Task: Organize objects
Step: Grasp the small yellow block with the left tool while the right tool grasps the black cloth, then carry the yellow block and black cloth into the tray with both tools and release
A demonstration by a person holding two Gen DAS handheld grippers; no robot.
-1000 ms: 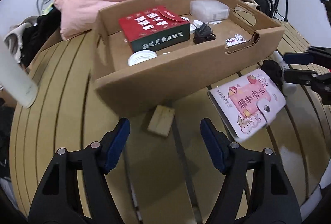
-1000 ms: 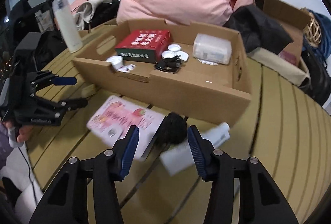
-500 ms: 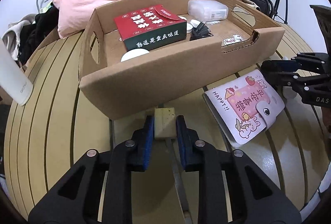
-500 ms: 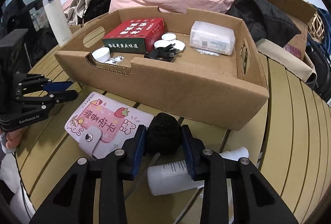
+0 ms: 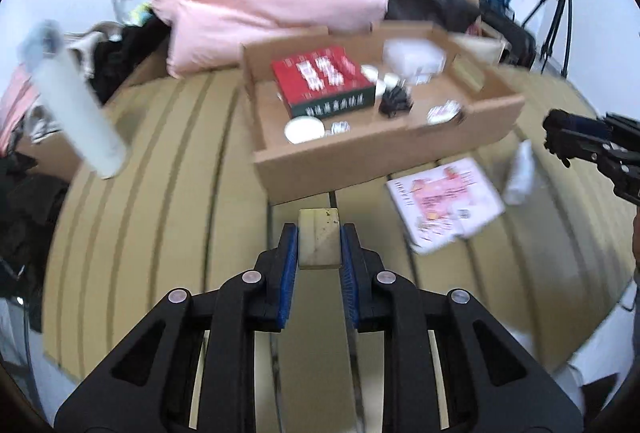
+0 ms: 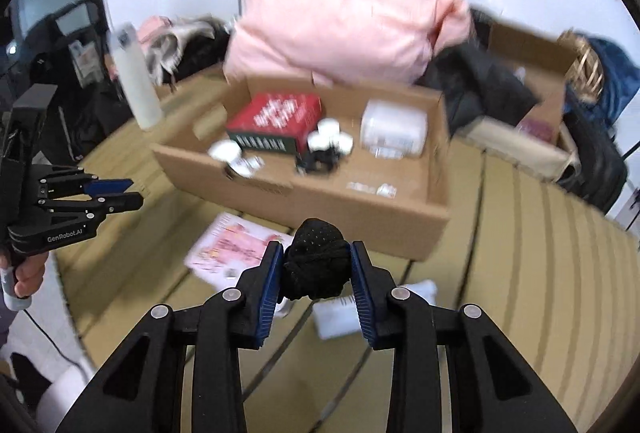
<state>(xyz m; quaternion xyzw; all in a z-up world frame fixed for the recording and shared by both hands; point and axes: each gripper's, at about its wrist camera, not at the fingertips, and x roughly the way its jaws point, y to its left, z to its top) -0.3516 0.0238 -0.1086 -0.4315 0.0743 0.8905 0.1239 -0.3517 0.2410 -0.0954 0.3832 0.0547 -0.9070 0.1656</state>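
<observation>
Black right tool (image 6: 316, 269) grips fabric ball (image 6: 315, 260); left tool (image 5: 319, 247) clamps block (image 5: 319, 237).

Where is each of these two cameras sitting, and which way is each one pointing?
Left wrist: sits on the left tool, looks along its fingers at a held tan block and the cardboard box; right tool shows.
Right wrist: sits on the right tool, holding a black bundle; left tool and hand show.
Shared: box, pink booklet.
</observation>
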